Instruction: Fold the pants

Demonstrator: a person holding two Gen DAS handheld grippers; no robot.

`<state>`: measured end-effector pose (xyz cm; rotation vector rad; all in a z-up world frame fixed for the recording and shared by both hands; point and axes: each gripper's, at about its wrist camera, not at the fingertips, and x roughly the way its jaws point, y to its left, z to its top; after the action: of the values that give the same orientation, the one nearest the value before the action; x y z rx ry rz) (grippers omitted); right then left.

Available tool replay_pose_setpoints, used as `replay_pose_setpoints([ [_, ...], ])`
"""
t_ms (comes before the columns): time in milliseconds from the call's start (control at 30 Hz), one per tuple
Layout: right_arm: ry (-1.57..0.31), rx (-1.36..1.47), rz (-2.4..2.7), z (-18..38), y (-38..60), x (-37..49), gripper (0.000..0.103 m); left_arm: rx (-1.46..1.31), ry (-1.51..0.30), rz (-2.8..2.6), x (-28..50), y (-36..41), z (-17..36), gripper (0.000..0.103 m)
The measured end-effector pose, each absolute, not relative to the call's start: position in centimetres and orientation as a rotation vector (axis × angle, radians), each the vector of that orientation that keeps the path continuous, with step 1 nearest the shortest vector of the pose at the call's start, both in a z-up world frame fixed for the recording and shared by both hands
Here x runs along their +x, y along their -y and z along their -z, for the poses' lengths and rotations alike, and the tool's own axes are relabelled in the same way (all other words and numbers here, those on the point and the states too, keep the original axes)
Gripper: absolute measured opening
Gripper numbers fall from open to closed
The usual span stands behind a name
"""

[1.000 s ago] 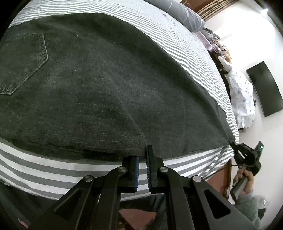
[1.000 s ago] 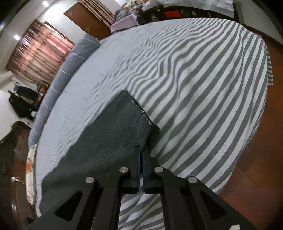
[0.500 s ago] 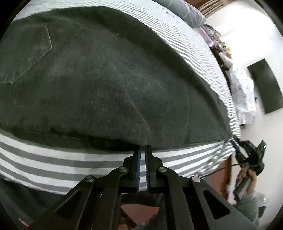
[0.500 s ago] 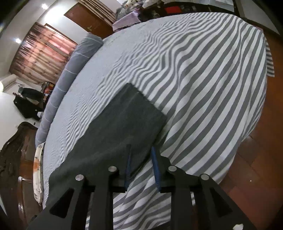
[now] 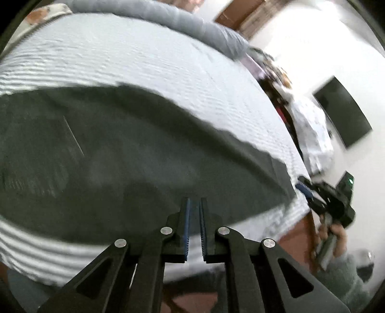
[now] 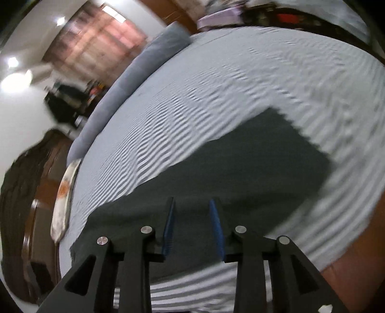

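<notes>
Dark grey pants (image 5: 120, 156) lie flat on the striped bed (image 5: 144, 62), folded lengthwise, the leg end pointing right. My left gripper (image 5: 194, 201) hovers over their near edge, its jaws opening by a narrow slit with nothing between the pads. In the right wrist view the pants (image 6: 240, 173) stretch from lower left to the hem at right. My right gripper (image 6: 191, 202) hangs above them, jaws opening, nothing held. The left wrist view shows that right gripper (image 5: 305, 187) beside the leg end, held by a person's hand (image 5: 336, 238).
A long grey bolster pillow (image 5: 192, 21) lies along the bed's far side, also seen as the pillow (image 6: 134, 72). A dark screen (image 5: 344, 115) hangs on the white wall at right. A wooden headboard (image 6: 24, 192) and red-brown floor (image 6: 356, 252) border the bed.
Both grippers have risen off the pants' near edge. The right jaws went from shut on the leg end to apart, letting it go. The left jaws parted slightly.
</notes>
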<state>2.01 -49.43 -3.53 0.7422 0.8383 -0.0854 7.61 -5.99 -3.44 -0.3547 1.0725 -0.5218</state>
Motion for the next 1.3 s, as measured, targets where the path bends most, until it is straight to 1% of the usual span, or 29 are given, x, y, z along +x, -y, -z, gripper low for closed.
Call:
replay_pose_setpoints([
  [167,-0.934,0.692,-0.121,2.6,44.1,9.9,0.030,-0.354,-1.121,0.425,10.8,6.0,6.3,0.012],
  [367,-1.061,0.627,-0.377,1.6,36.6,19.6,0.030,-0.338,-1.239,0.404,9.8,5.5,10.4,0.012],
  [567,-1.181,0.573,-0.512,2.9,29.3,27.0,0.030,-0.447,-1.275,0.445,8.4,3.5,11.6,0.011],
  [700,-1.313,0.589,-0.579,5.7,25.8,30.7,0.030,-0.359,-1.268,0.463,8.0,4.3,11.0,0.012],
  [767,-1.365,0.550,-0.591,6.9,23.9,32.2,0.030,-0.342,-1.259,0.461,8.2,4.4,10.3,0.012],
  [833,-1.413,0.503,-0.624,8.0,22.8,33.0,0.030,-0.316,-1.230,0.457,8.5,4.2,9.5,0.012],
  [900,-1.439,0.481,-0.639,8.8,22.1,33.1,0.031,-0.260,-1.155,0.432,9.3,4.0,8.1,0.012],
  [967,-1.468,0.455,-0.667,9.5,21.5,33.1,0.031,-0.227,-1.106,0.397,10.7,3.8,7.2,0.017],
  [1000,-1.472,0.448,-0.676,9.6,21.3,32.9,0.031,-0.226,-1.100,0.382,11.5,3.7,7.0,0.019],
  [1067,-1.470,0.441,-0.716,9.6,21.2,32.2,0.031,-0.256,-1.092,0.348,13.0,2.9,6.9,0.019],
  [1200,-1.427,0.326,-0.821,8.2,20.7,28.9,0.031,-0.256,-1.081,0.308,14.8,2.0,7.4,0.019],
  [1300,-1.421,0.215,-0.873,8.2,19.8,26.3,0.031,-0.273,-1.115,0.300,14.7,2.2,8.5,0.019],
])
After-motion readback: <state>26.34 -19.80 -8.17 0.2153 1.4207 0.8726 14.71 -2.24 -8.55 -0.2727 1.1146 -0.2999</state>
